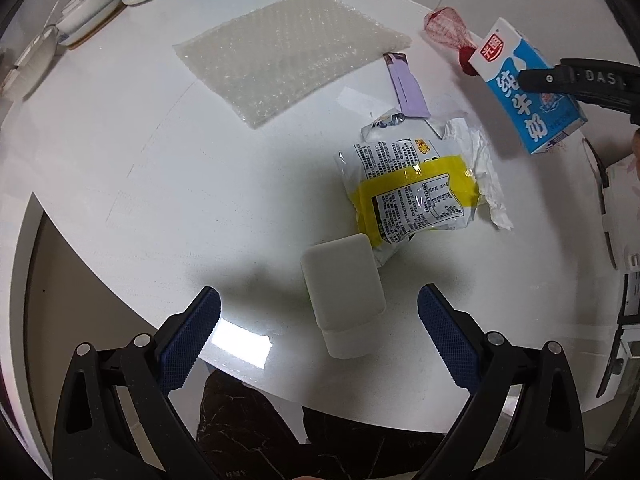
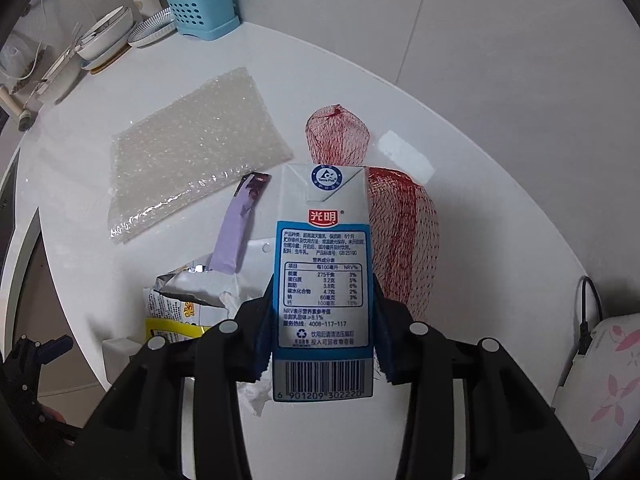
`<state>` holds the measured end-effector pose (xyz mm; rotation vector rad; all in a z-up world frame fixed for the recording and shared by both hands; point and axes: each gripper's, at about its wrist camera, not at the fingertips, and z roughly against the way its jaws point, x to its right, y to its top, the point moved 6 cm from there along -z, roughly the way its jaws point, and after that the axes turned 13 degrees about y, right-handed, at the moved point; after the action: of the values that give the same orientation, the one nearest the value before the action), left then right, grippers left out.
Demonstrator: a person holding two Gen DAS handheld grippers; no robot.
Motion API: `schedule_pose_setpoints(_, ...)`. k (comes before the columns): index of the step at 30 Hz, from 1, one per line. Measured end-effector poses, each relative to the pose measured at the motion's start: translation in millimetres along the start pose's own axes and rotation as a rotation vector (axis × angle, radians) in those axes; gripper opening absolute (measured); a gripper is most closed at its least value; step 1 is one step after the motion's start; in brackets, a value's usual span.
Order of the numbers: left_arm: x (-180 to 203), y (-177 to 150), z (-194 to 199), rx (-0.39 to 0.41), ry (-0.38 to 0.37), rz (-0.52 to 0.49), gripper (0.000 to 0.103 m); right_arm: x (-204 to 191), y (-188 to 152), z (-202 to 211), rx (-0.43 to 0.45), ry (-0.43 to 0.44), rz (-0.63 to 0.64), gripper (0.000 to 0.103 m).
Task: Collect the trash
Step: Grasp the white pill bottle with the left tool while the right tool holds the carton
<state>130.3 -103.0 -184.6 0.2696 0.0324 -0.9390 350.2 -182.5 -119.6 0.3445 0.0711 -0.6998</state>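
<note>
One piece of trash is being carried so far; the rest is waiting on the round white table (image 1: 120, 168). Ahead and left of the wide, empty left claw (image 1: 319, 334), a clear bubble-wrap sheet (image 1: 288, 52) is lying flat; between its fingers a small white plastic box (image 1: 344, 296) is standing, a yellow-and-white snack wrapper (image 1: 412, 196) just beyond. The right claw (image 2: 322, 344) is gripping a blue-and-white milk carton (image 2: 322, 280), a red mesh net bag (image 2: 396, 232) lying beyond it.

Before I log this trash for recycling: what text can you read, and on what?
"光明": milk carton, red logo.
"Tetra Pak": carton's top flap, round mark.
"4008-117-117": carton, hotline line.
"6 901209 302220": carton, under the barcode.
"DAS": right gripper, rest cut off.
Yellow snack bag: print too small to read.
</note>
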Motion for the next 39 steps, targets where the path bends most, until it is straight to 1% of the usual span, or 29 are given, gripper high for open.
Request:
schedule_pose_setpoints(7,10.9,-0.2,-16.0,-0.038,0.035,-0.002,0.097,1.4,-15.7,23.9,0.037,0.023,-0.029,0.039)
schedule_pose_setpoints(13,17.3,-1.2,-24.3,-0.05,0.07,-0.015,0.095,9.8,-25.1,17.1,0.02,0.021,-0.053,0.039)
schedule_pose_setpoints(16,18.0,-1.7,-26.1,-0.06,0.083,-0.02,0.088,16.0,-29.7,7.1,0.005,0.018,-0.069,0.039)
schedule_pose_setpoints(18,16.4,-3.1,-26.9,-0.07,0.092,-0.025,0.078,21.6,-32.2,-2.6,-0.008,0.012,-0.084,0.039)
schedule_pose_setpoints(20,14.6,-4.3,-28.2,-0.083,0.094,-0.028,0.071,26.5,-34.8,-10.3,-0.021,0.014,-0.099,0.039)
schedule_pose_setpoints(21,14.3,-5.5,-29.6,-0.091,0.093,-0.03,0.064,28.3,-35.6,-13.8,-0.025,0.014,-0.104,0.039)
schedule_pose_setpoints(22,13.8,-5.7,-31.0,-0.095,0.095,-0.032,0.06,29.6,-36.2,-16.5,-0.029,0.012,-0.106,0.039)
schedule_pose_setpoints(24,12.4,-5.3,-33.5,-0.094,0.099,-0.037,0.048,30.8,-36.0,-22.0,-0.033,0.014,-0.106,0.039)
schedule_pose_setpoints(26,11.3,-4.9,-33.9,-0.091,0.106,-0.043,0.041,32.9,-36.0,-28.2,-0.044,0.002,-0.107,0.039)
schedule_pose_setpoints(33,-1.5,-4.7,-34.1,-0.061,0.092,-0.031,0.041,34.8,-36.1,-39.6,-0.058,-0.015,-0.09,0.039)
schedule_pose_setpoints(39,-11.5,-0.2,-22.9,-0.025,0.095,-0.025,0.041,31.3,-35.2,-41.9,-0.067,-0.034,-0.076,0.04)
